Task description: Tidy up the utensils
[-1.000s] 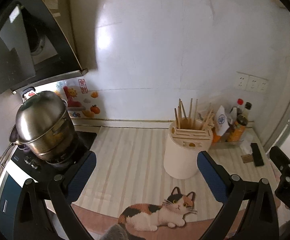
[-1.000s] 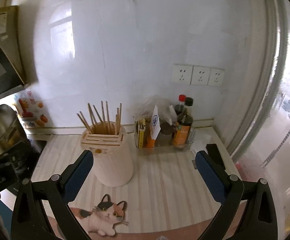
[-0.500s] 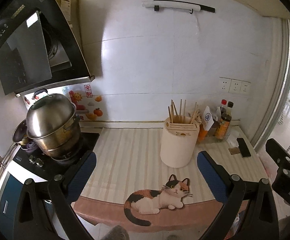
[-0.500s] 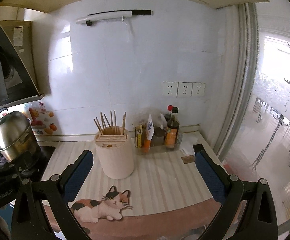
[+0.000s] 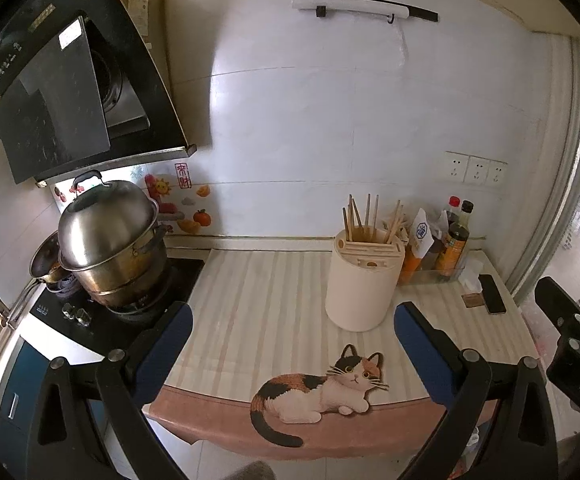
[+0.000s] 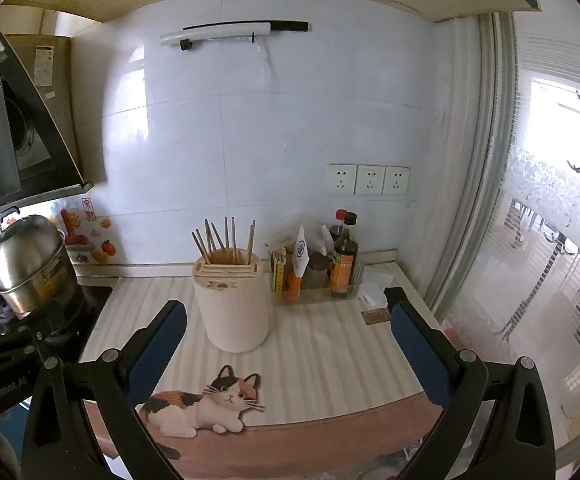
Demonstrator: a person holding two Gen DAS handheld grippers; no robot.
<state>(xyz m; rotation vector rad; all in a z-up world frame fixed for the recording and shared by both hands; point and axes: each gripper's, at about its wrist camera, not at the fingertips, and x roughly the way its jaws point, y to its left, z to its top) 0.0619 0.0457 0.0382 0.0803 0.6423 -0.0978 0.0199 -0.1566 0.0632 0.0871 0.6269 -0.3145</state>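
The holder [image 5: 364, 280] stands upright on the striped desk [image 5: 257, 292], toward its back right part, and since a second ago it has shrunk in both views: both grippers have drawn back and up, so the desk's front edge, the range hood [image 5: 69, 80] and the wall rail [image 5: 364, 8] now show whole. The holder itself has not shifted. It is a cream cylinder with a slotted top, and the chopsticks [image 5: 366, 218] stand loosely in its rear well, fanned out, tips up. In the right view the holder [image 6: 231, 308] sits just left of a clear tray of bottles [image 6: 344, 268] and packets, near it but not touching as far as one can tell.

The left gripper [image 5: 290, 344] hangs in front of the desk's front edge with its blue fingers [image 5: 165, 344] spread wide and nothing between them. The right gripper [image 6: 285, 344] is likewise wide apart and empty, its fingers [image 6: 420, 354] over the desk's front right part.

Between holder and stove the striped surface is bare; the cat sticker [image 5: 322, 388] lies flat at the front edge. To the left the steel pot [image 5: 109, 236] sits on the black stove [image 5: 89, 320], touching the desk's left edge. To the right a phone [image 5: 492, 299] and a small brown card [image 5: 474, 300] lie near the window frame [image 6: 474, 200], where the desk ends. Three sockets [image 6: 368, 179] are on the wall above the bottles.
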